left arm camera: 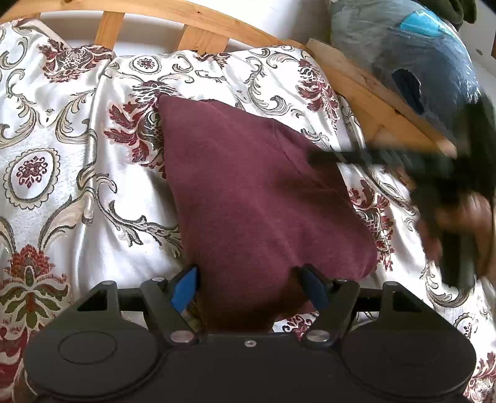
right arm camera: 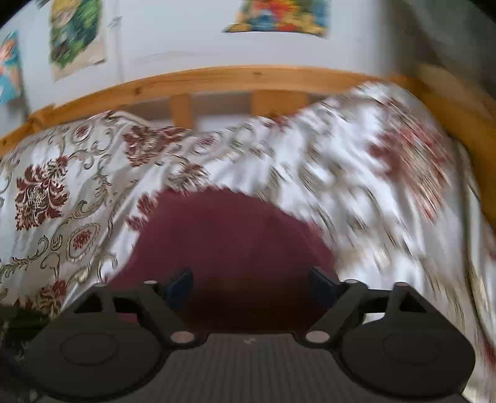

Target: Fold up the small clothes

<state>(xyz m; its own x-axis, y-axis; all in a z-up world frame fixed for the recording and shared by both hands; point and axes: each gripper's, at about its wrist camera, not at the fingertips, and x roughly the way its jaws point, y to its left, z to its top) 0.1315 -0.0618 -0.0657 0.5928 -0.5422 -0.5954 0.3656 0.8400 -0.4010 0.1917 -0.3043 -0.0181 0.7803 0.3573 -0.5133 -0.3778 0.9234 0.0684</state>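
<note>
A maroon garment point(left arm camera: 248, 186) lies folded on the flowered bedspread point(left arm camera: 62, 130), its narrow end toward me. My left gripper point(left arm camera: 249, 285) stands open astride that near end, the blue pads point(left arm camera: 186, 285) wide apart and not pinching the cloth. In the right wrist view, which is motion-blurred, my right gripper point(right arm camera: 251, 285) is open just above the garment point(right arm camera: 235, 241), with nothing held between its fingers. In the left wrist view the right gripper is a dark blur at the right, held by a hand point(left arm camera: 477, 223). One of its fingers point(left arm camera: 341, 158) reaches over the garment's right edge.
A slatted wooden bed frame point(left arm camera: 198, 37) runs along the far side and the right. A large clear plastic bag of clothes point(left arm camera: 403, 55) sits at the top right corner. Colourful posters point(right arm camera: 276, 15) hang on the wall behind. The bedspread is wrinkled to the left.
</note>
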